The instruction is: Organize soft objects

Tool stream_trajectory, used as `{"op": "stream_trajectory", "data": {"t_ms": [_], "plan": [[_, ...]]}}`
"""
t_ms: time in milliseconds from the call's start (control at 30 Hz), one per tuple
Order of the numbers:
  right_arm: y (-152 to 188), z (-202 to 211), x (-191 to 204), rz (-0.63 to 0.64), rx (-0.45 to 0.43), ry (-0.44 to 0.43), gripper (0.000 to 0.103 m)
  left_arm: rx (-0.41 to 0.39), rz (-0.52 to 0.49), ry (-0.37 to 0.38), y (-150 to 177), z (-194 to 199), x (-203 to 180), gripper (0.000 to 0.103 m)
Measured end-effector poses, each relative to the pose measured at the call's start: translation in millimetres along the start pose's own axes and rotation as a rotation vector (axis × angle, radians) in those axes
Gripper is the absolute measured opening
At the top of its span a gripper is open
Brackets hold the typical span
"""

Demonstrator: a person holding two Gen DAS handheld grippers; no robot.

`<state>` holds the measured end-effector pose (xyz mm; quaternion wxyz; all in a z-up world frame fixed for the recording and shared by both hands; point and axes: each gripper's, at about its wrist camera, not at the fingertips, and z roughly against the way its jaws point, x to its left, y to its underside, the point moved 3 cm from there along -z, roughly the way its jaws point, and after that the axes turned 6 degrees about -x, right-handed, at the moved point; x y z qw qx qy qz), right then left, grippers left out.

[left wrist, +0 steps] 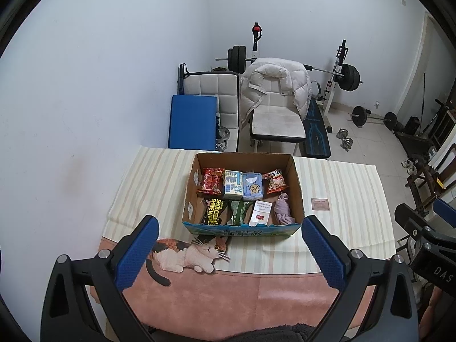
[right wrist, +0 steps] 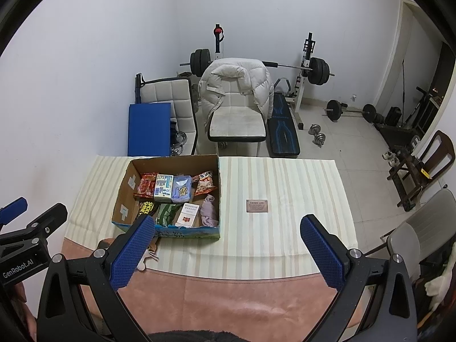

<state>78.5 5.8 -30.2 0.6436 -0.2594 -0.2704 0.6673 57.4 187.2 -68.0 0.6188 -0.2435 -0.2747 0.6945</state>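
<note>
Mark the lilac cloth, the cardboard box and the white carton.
lilac cloth (left wrist: 282,209), left wrist view, middle of its folds.
cardboard box (right wrist: 125,196), right wrist view, left inner wall.
white carton (right wrist: 188,214), right wrist view, front face.

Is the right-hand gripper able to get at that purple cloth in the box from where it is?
Probably yes. The right gripper is open and empty, the cardboard box has no lid, and the purple cloth lies uncovered in its near right corner. Only the box's low front wall stands between them.

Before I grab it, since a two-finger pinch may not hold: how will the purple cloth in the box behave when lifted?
The purple cloth lies crumpled in the cardboard box, so it is probably floppy and will drape. It looks light. Loose folds might snag neighbouring packets.
</note>
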Motion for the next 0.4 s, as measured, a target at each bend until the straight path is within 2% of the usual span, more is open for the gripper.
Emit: {"op": "stream_trajectory", "data": {"t_ms": [400], "plan": [[-0.9,-4.9,3.4,0.005,0.006,-0.004,0.103,-0.001,0.007,-0.007,-2.5,0.9,3.7,0.103]]}}
